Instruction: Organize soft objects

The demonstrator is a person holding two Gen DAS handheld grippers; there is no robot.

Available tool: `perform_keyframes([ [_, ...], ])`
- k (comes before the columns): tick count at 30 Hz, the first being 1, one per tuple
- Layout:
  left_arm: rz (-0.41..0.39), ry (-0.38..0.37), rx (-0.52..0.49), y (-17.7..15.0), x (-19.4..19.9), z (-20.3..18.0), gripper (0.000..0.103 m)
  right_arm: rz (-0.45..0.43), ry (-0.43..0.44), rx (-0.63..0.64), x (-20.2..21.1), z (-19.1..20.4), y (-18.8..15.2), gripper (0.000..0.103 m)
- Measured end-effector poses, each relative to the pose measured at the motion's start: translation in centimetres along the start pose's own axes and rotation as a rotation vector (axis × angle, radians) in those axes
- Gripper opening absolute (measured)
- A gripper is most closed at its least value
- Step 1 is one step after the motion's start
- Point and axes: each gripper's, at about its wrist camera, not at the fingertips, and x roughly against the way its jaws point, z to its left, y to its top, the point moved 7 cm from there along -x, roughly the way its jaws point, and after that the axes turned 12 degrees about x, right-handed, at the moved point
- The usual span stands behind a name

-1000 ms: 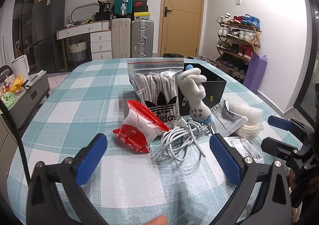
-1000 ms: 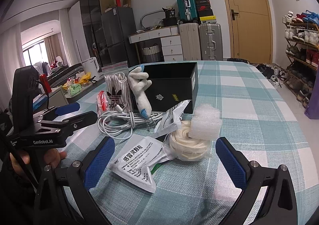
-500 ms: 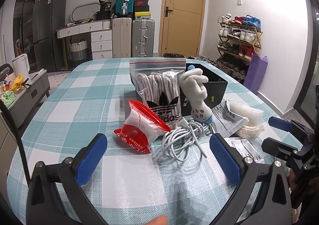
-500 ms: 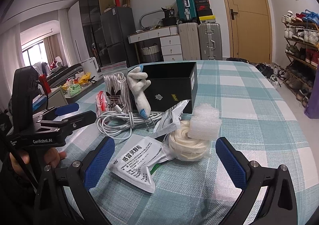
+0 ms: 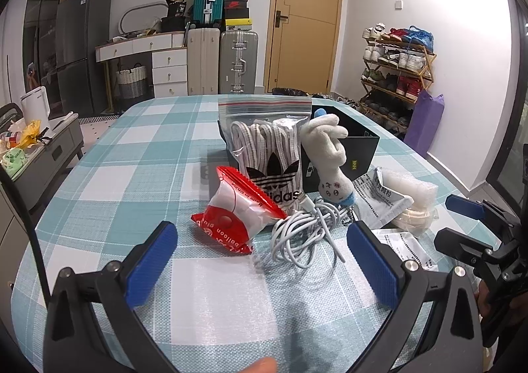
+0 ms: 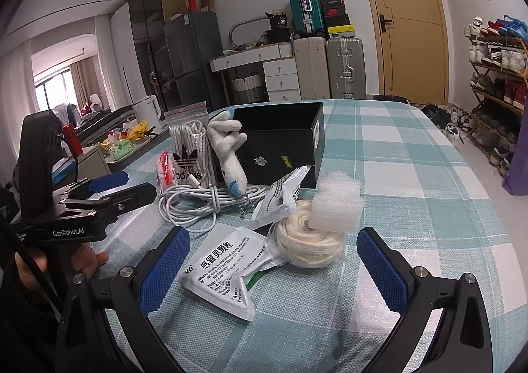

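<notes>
Two claws wide open, empty, low over checked surface (image 5: 138, 155). Left claw (image 5: 260, 262): red balloon packet (image 5: 236, 219) and white cable coil (image 5: 302, 229) just ahead. Right claw (image 6: 274, 270): medicine sachet (image 6: 227, 269) between fingers, cream rope coil (image 6: 308, 241) just beyond. Black box (image 6: 280, 145) behind.

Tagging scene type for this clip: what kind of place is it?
Most likely a lived-in home, an entry or dining area. A shoe rack full of shoes stands by the door, suitcases are stacked along the wall, and the clutter sits on a checked tablecloth.
</notes>
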Motion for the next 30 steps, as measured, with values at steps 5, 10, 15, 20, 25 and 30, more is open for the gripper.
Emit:
perform_keyframes([
  [5, 0.005, 0.011, -0.004, 0.0, -0.1, -0.2, 0.103, -0.007, -0.002, -0.002, 0.0, -0.2, 0.1, 0.103],
  [10, 0.009, 0.006, 0.005, 0.0, -0.2, -0.1, 0.103, -0.002, -0.013, 0.001, -0.1, -0.2, 0.3, 0.103],
  [15, 0.013, 0.007, 0.004, 0.1, -0.2, -0.1, 0.103, 0.01, -0.004, -0.006, -0.2, -0.1, 0.4, 0.103],
  [20, 0.006, 0.015, 0.009, 0.4, -0.2, 0.2, 0.103, 0.009, -0.01, 0.018, -0.1, 0.0, 0.8, 0.103],
  [25, 0.004, 0.018, 0.013, 0.9, -0.2, 0.7, 0.103, 0.016, -0.018, 0.019, -0.1, -0.2, 1.1, 0.103],
  [30, -0.006, 0.029, 0.004, 1.4, -0.3, 1.1, 0.103, 0.023, -0.016, 0.007, -0.3, -0.9, 1.4, 0.103],
])
